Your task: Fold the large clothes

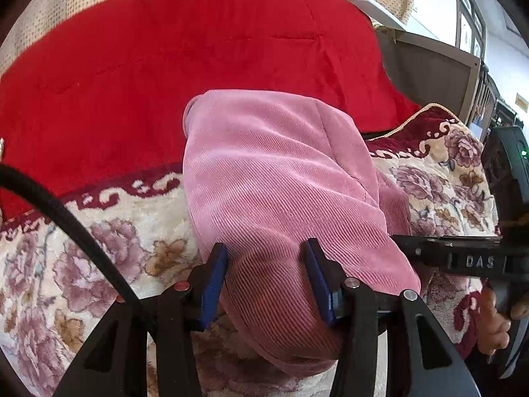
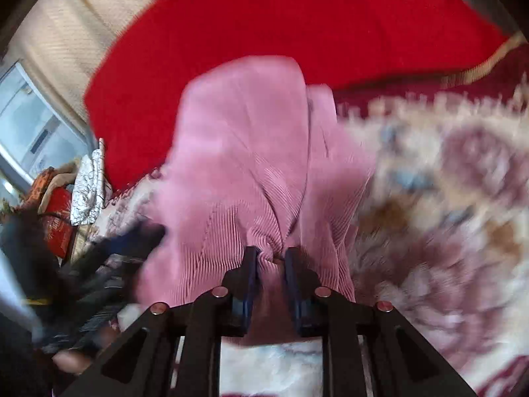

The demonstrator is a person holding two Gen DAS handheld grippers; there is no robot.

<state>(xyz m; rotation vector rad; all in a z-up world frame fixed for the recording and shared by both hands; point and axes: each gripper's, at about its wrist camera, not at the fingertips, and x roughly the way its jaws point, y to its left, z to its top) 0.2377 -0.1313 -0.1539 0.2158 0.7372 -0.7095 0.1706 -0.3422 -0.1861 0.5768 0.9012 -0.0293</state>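
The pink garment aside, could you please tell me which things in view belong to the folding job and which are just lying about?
Belongs to the job:
- pink corduroy garment
- left claw, around a thick fold of it
- right claw, pinching a bunch of it

Just lying about:
- red quilt
- floral blanket underneath
- clutter by the window

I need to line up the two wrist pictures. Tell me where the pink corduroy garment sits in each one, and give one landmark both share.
Left wrist: the pink corduroy garment runs from centre down to the bottom, between the left gripper fingers.
Right wrist: the garment fills the centre, bunched between the right gripper fingers.
Shared landmark: the red blanket behind the garment, across the top of both views.
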